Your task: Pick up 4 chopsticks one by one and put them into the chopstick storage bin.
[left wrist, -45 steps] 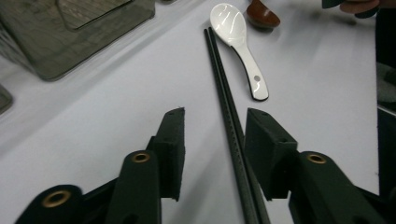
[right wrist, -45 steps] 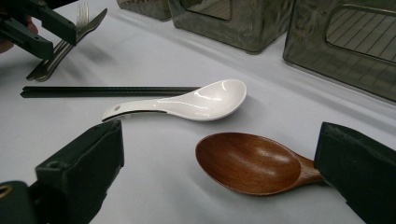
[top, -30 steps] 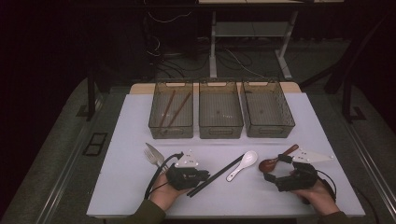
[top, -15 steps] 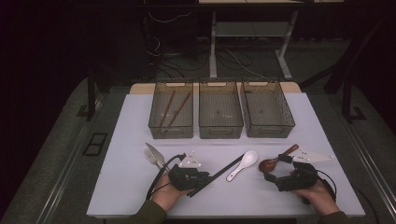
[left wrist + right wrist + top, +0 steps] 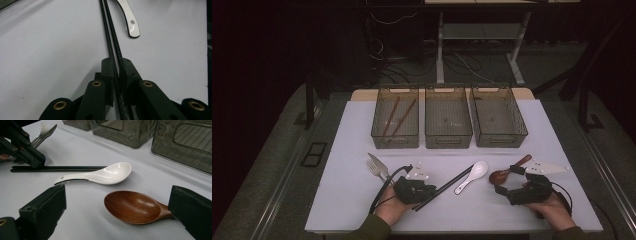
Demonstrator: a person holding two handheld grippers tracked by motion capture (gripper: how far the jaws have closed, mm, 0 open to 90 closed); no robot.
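The left gripper [image 5: 115, 66] is clamping the pair of thin black ridged chopsticks [image 5: 111, 37] lying on the white table [image 5: 352, 150]. The right gripper [image 5: 117, 205], jaws spread, is flanking a brown wooden spoon [image 5: 132, 206] beside the white ceramic spoon [image 5: 100, 173].

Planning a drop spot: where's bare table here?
Free: the white table left of the metal fork, and the strip before the three grey mesh baskets. Crowded: near edge, around black chopsticks, white ceramic spoon, brown wooden spoon.
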